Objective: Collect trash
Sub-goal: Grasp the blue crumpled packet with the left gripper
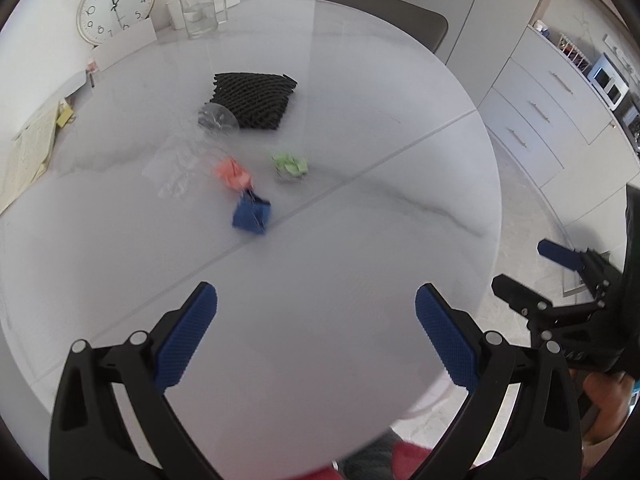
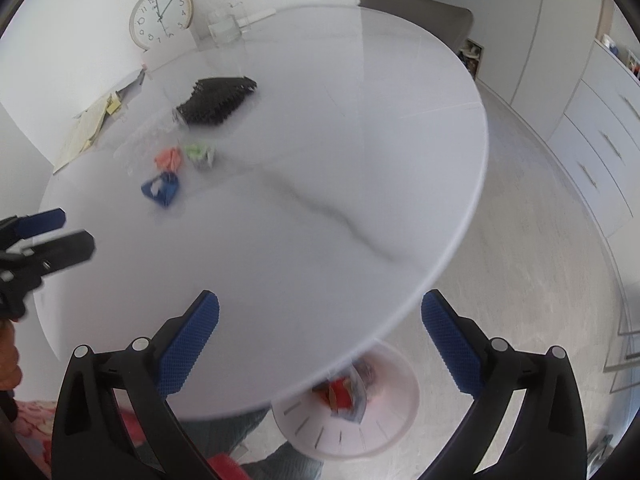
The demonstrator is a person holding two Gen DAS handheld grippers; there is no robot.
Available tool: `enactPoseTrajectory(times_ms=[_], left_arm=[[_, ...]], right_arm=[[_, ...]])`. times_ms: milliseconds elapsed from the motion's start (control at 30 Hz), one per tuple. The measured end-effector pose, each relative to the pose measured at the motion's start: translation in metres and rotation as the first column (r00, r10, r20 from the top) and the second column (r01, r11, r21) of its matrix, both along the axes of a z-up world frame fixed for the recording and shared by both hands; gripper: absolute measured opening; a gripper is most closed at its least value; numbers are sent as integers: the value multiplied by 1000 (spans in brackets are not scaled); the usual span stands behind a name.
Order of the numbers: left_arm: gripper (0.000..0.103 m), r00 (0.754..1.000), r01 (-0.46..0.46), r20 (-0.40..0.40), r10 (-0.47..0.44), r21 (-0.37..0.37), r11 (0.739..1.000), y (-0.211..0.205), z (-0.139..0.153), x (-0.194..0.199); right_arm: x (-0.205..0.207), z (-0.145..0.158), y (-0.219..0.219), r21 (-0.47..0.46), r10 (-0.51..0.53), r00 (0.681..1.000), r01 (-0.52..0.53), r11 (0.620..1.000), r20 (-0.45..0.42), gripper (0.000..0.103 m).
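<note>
Several pieces of trash lie on the round white table (image 1: 380, 240): a blue crumpled paper (image 1: 251, 214), an orange one (image 1: 232, 172), a green one (image 1: 290, 165), clear plastic wrap (image 1: 176, 168) and a black foam mesh (image 1: 254, 100). My left gripper (image 1: 316, 300) hovers open and empty over the near half of the table, short of the blue paper. My right gripper (image 2: 320, 304) is open and empty above the table's near edge. Below it on the floor stands a white bin (image 2: 384, 436) with red and other wrappers inside. The right wrist view also shows the blue paper (image 2: 161, 190) and my left gripper (image 2: 76, 230).
A wall clock (image 1: 116, 4), a glass jar (image 1: 200, 12) and papers (image 1: 28, 152) sit at the table's far left. A grey chair (image 1: 392, 12) stands behind the table. White drawers (image 1: 540, 112) line the right wall. My right gripper (image 1: 524, 270) shows beyond the table's right edge.
</note>
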State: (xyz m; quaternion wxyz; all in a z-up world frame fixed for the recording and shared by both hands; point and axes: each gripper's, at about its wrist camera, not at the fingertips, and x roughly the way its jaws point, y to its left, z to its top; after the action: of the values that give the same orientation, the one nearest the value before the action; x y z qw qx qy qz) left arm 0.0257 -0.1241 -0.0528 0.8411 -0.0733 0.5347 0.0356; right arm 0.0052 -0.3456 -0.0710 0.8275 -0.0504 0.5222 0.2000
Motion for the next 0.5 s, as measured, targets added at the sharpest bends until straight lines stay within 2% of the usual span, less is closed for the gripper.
enactPoseTrajectory(times_ms=[267,500], left_arm=[[95,1000,-22,-16,22,-53,998,39,-39,45],[92,995,-70,-80,65,-65,995,61,-74,73]], right_arm=[[60,-9,48,-26,50,999,-50,998,-1,101],[101,-26,77,-45,68,998,-69,997,-18,101]])
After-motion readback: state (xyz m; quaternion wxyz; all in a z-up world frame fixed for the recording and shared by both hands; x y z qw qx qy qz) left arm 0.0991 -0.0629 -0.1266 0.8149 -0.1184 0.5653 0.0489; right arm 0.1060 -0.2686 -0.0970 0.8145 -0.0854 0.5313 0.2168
